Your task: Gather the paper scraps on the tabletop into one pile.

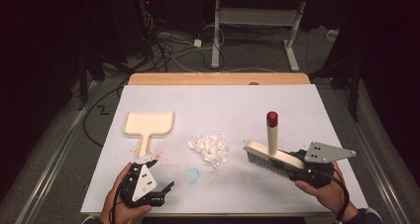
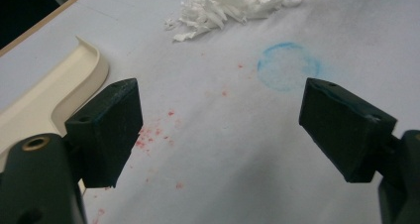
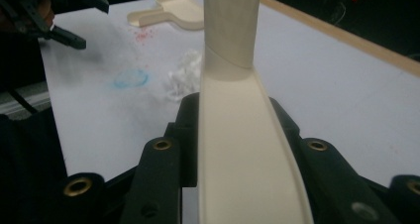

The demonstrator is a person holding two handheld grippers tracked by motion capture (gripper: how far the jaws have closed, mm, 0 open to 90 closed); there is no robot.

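A cream hand brush (image 1: 270, 158) with an upright handle and red cap (image 1: 272, 119) hangs just above the table at the right, bristles down. My right gripper (image 1: 295, 167) is shut on its back; in the right gripper view the black jaws clamp both sides of the cream brush body (image 3: 237, 135). A pile of white paper scraps (image 1: 209, 148) lies mid-table, left of the brush. A cream dustpan (image 1: 148, 125) lies flat at the left. My left gripper (image 1: 161, 174) stands open near the front edge, with bare sheet between its jaws (image 2: 225, 110) and the dustpan's edge (image 2: 59, 90) just to their left.
A white sheet (image 1: 223, 100) covers the table, with a wooden edge (image 1: 218, 79) at the back. A blue ring mark (image 1: 193, 174) and red specks (image 1: 158, 152) stain the sheet near the front. Cables and a desk frame (image 1: 257, 30) stand on the floor beyond.
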